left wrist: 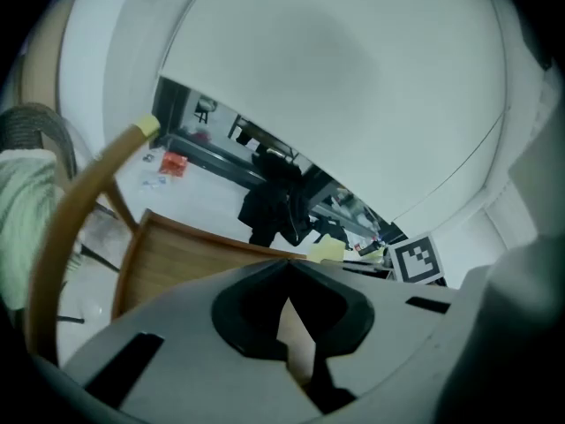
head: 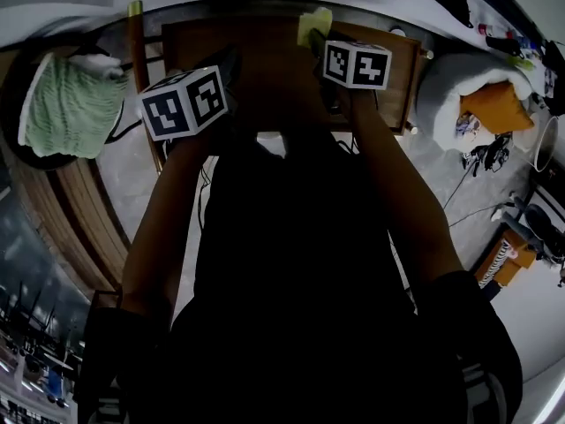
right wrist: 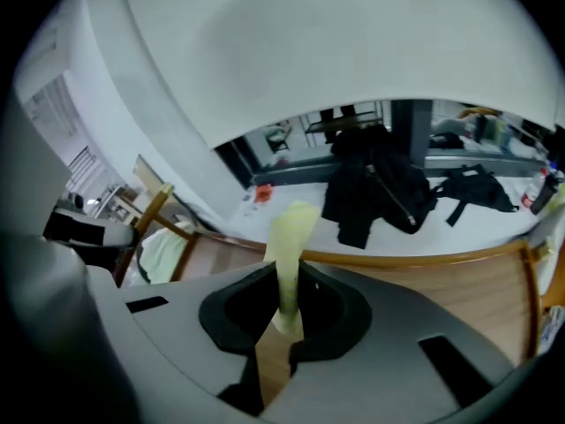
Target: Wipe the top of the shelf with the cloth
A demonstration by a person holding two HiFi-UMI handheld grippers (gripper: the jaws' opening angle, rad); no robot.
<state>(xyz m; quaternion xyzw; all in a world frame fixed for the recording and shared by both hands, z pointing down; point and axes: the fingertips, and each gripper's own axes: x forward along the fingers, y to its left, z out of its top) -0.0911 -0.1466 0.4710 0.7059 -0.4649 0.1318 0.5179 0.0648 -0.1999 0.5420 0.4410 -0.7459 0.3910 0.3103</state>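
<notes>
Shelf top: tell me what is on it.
Bare wood shows on the shelf top, with the yellow cloth over its far edge, pinched in the right gripper. The left gripper and the person's arms cover the near part.

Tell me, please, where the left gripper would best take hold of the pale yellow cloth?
Probably its free end: the pale yellow cloth sticks out as a narrow strip past the right gripper, shut on its lower part. The left gripper, shut and empty, would open and come in from the left.
</notes>
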